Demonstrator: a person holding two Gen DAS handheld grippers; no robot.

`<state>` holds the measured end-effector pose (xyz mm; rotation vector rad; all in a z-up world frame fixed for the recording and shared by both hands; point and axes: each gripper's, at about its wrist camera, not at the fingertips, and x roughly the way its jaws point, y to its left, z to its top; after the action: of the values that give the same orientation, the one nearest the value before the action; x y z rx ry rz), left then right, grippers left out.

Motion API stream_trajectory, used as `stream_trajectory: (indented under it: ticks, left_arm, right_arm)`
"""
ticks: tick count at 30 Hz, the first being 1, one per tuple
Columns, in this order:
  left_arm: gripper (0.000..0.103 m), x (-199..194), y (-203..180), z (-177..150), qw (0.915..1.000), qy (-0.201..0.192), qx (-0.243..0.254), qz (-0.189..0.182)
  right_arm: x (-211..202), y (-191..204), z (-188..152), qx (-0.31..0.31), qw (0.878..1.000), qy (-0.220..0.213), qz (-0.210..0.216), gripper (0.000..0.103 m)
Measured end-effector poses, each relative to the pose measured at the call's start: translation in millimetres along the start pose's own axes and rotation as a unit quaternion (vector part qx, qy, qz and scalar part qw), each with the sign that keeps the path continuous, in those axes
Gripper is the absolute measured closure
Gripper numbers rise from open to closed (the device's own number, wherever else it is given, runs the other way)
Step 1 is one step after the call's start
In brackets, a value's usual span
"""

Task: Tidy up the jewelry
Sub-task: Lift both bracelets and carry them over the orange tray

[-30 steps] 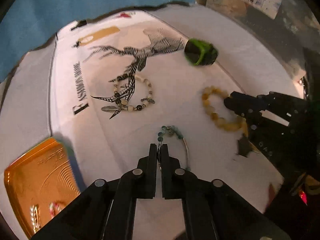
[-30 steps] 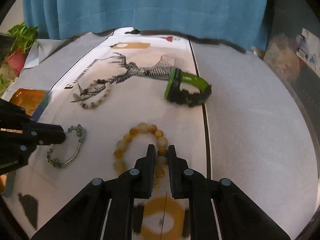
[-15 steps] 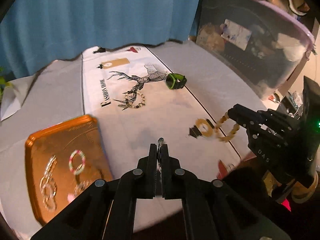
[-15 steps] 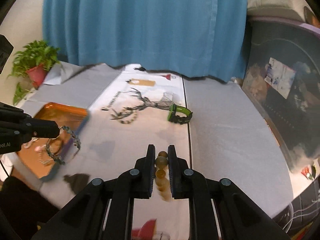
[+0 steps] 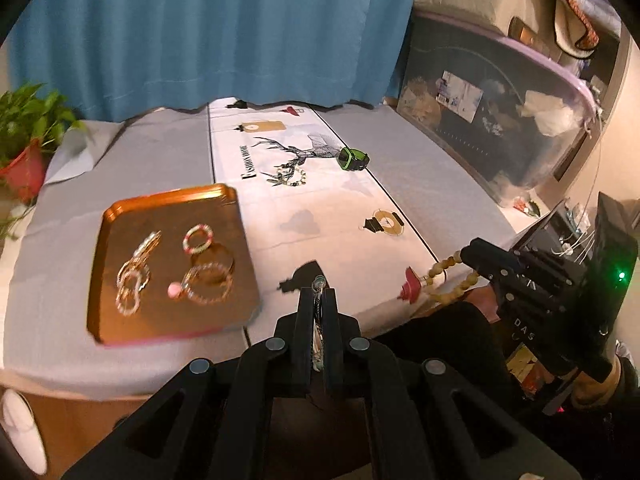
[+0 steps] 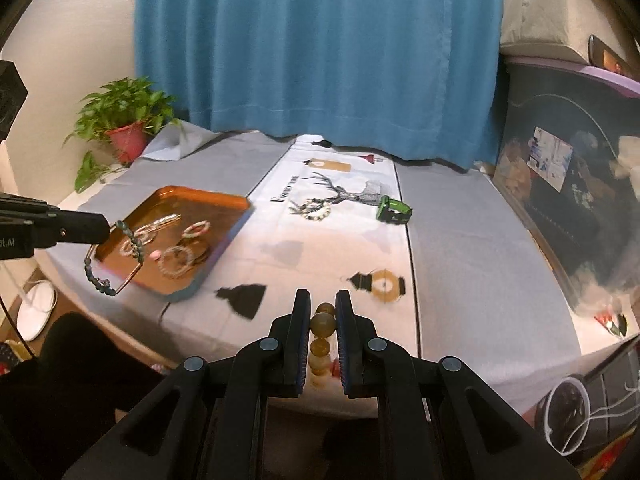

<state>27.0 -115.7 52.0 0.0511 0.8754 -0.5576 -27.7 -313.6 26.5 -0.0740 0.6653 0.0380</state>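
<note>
Here the left hand-held gripper (image 5: pixel 319 294) is clenched on a thin green-beaded bracelet (image 6: pixel 105 256), lifted off the desk (image 5: pixel 160 152) near the orange tray (image 5: pixel 105 300). The right hand-held gripper (image 6: pixel 322 300) grips an amber bead bracelet (image 6: pixel 323 325), also aloft. The cloth's print reads "FASHION HOUSE" (image 5: pixel 247 164); the right gripper's body shows "DAS" (image 5: pixel 523 329).

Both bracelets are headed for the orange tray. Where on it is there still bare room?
The tray's far strip and right edge are bare; its middle and left are crowded with rings and bracelets.
</note>
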Motion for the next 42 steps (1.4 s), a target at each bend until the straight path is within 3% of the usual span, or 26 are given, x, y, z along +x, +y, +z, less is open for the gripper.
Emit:
stream_trajectory:
  ticks: [14, 27, 42]
  left_arm:
    - [0.101, -60.1, 16.8, -60.4, 0.9986, -0.034, -0.037, 0.015]
    - [0.101, -85.2, 34.0, -75.1, 0.9964, -0.059, -0.056, 0.024]
    - [0.101, -91.0, 74.2, -78.7, 0.9917, -0.069, -0.096, 0.050]
  right_arm:
    - [-53.1, 57.0, -30.3, -0.044, 0.998, -0.003, 0.033, 0.090]
    - [-68.7, 84.1, -30.8, -0.072, 0.997, -0.010, 0.038, 0.090]
    - [-54.4, 98.6, -14.7, -0.089, 0.995, -0.010, 0.045, 0.090]
